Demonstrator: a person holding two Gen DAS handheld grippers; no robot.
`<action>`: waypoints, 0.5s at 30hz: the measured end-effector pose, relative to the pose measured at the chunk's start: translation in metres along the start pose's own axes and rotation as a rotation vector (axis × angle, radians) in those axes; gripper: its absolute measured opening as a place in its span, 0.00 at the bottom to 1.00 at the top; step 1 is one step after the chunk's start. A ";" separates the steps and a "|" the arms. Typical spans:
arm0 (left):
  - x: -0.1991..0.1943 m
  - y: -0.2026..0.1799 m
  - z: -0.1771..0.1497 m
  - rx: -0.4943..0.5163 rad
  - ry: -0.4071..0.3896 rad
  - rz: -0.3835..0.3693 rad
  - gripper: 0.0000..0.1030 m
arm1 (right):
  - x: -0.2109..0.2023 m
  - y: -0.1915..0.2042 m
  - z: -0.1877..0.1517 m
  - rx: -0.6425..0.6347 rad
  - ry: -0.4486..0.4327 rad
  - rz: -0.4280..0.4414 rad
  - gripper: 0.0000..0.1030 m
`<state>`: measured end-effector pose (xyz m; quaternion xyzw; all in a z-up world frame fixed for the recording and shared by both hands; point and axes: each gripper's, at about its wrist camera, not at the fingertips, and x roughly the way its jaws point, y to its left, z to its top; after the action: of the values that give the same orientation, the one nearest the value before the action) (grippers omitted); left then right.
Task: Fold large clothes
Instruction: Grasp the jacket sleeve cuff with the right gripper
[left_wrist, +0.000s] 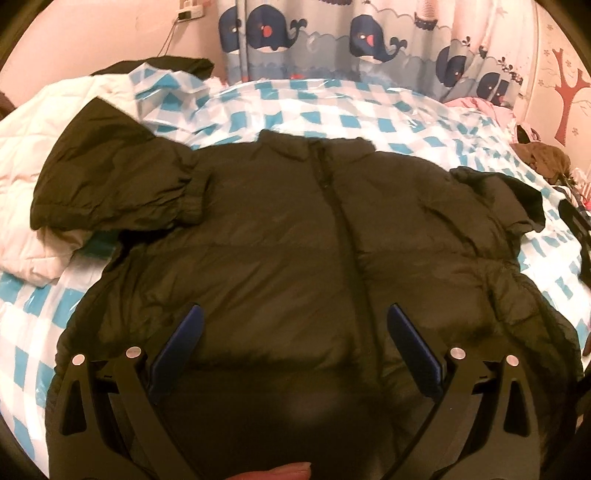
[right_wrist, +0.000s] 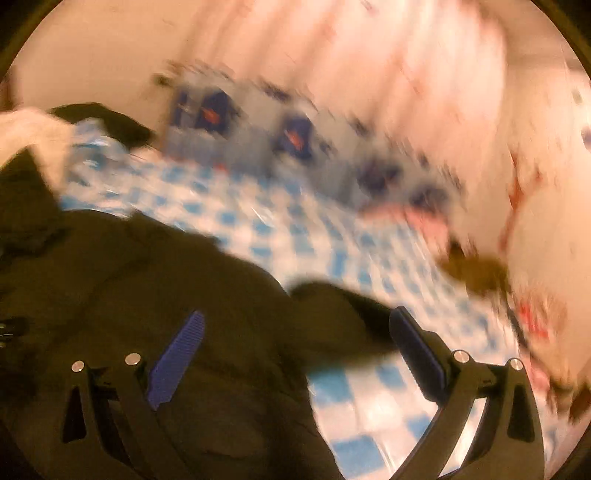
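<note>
left wrist view: a dark olive puffer jacket (left_wrist: 295, 236) lies front-up and spread flat on a bed covered by a blue-and-white checked sheet (left_wrist: 369, 110) with a glossy plastic look. its closed zipper line (left_wrist: 332, 206) runs from the collar at the far side toward the near hem. the left sleeve (left_wrist: 110, 177) is bent upward and rests on a white quilted garment (left_wrist: 40, 155) at the left edge; the right sleeve (left_wrist: 498, 199) lies short and crumpled on the sheet. the left gripper (left_wrist: 295, 350) hangs above the near half of the jacket, its blue-padded jaws spread wide with nothing between them. a fingertip (left_wrist: 284, 472) shows at the bottom edge. far side: a whale-print curtain (left_wrist: 332, 37); far right: a pile of pink and brown clothes (left_wrist: 532, 147) and a wall with a red tree decal (left_wrist: 569, 96).

right wrist view, motion-blurred: the right gripper (right_wrist: 295, 354) is above the jacket's right sleeve (right_wrist: 332, 310) and the checked sheet, jaws spread apart and empty. the jacket fills the near left of this view; the sheet lies to the right.
</note>
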<state>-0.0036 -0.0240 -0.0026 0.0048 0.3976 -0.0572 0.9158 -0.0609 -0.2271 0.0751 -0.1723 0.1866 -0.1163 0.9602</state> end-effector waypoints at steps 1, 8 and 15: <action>0.000 -0.003 0.000 0.007 -0.004 0.003 0.93 | -0.010 0.011 -0.002 -0.014 -0.038 0.047 0.94; 0.009 -0.019 0.000 0.054 0.000 0.009 0.93 | 0.013 0.047 -0.025 0.030 0.090 0.291 0.94; 0.023 -0.018 -0.005 0.060 0.071 -0.048 0.93 | 0.004 0.051 -0.036 0.024 0.083 0.284 0.94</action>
<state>0.0059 -0.0440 -0.0223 0.0247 0.4279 -0.0906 0.8989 -0.0636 -0.1919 0.0230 -0.1280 0.2471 0.0114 0.9604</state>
